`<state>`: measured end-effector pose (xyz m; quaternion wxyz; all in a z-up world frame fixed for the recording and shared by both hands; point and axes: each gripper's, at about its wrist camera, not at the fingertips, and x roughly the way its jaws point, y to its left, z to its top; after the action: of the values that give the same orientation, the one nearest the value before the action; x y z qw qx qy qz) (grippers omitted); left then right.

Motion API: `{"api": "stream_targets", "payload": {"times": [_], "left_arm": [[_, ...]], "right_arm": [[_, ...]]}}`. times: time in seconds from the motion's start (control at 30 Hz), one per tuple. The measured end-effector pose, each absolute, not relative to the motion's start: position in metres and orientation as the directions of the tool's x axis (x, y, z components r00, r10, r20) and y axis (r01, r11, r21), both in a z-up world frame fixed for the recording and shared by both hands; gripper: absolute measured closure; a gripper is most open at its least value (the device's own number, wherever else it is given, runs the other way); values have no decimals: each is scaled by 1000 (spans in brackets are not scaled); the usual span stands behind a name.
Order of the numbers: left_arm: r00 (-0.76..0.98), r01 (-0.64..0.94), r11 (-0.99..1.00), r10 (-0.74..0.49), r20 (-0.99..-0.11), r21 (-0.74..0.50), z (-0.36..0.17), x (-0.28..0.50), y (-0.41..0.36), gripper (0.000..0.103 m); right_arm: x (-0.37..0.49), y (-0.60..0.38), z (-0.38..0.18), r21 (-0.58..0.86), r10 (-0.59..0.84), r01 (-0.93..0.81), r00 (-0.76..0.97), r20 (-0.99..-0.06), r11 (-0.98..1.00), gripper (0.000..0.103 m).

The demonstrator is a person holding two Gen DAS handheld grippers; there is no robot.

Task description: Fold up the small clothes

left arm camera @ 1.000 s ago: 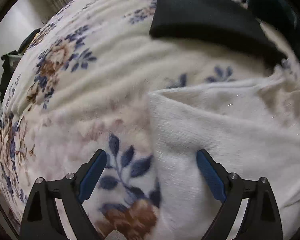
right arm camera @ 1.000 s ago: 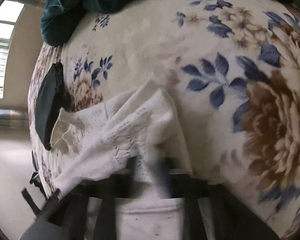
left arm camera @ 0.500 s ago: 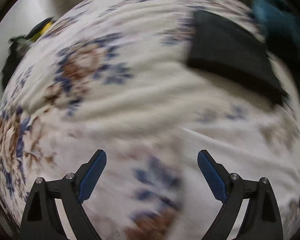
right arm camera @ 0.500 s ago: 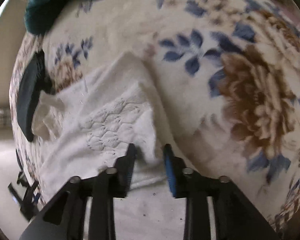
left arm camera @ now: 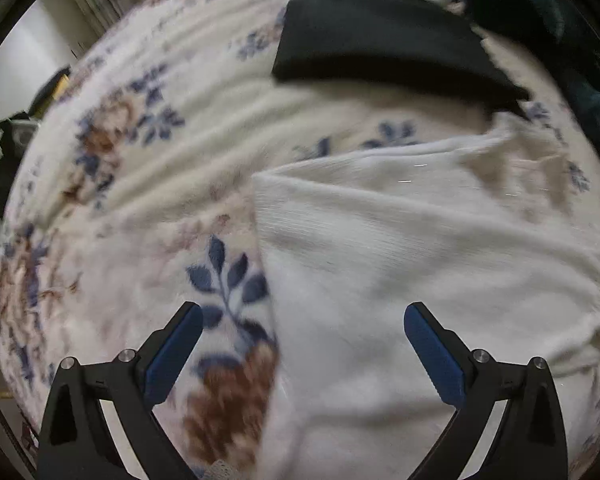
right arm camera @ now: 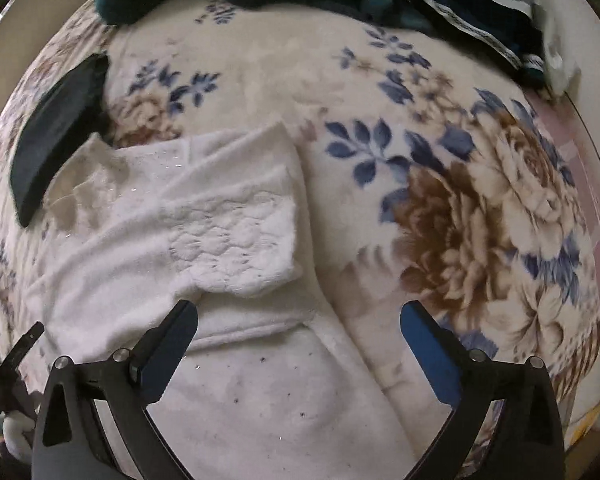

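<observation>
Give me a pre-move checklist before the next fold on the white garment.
1. Left gripper open, holding nothing: ok.
2. Right gripper open, holding nothing: ok.
3. White garment lying on the floral blanket with the knit-patterned sleeve folded over its body: ok.
4. Garment's straight edge between the left fingers, ready to grasp: ok.
5. Folded dark garment apart from the white one: not ok, the white garment's far corner reaches its edge.
6. Garment smooth, free of wrinkles: cannot tell, the left view is blurred.
</observation>
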<state>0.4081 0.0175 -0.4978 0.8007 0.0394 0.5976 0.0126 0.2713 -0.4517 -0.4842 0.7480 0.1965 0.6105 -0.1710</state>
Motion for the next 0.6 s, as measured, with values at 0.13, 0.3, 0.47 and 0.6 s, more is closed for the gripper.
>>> {"api": "stream_targets", "payload": {"times": [0.13, 0.3, 0.47, 0.6], "left_arm": [[328, 51, 996, 51, -943, 71, -461, 352, -39, 0], [288, 79, 996, 25, -957, 49, -457, 277, -114, 0], [100, 114, 993, -30, -994, -19, -495, 172, -208, 0], [-3, 137, 989, -45, -999, -45, -532, 113, -267, 0]], "right_arm": [[265, -469, -470, 180, 98, 456, 197, -975, 872, 0], [250, -511, -468, 275, 252, 346, 112, -961, 897, 1], [237, -556, -470, 286, 292, 184, -8, -956, 940, 39], [243, -591, -474, 313, 319, 126, -33, -947, 941, 76]]}}
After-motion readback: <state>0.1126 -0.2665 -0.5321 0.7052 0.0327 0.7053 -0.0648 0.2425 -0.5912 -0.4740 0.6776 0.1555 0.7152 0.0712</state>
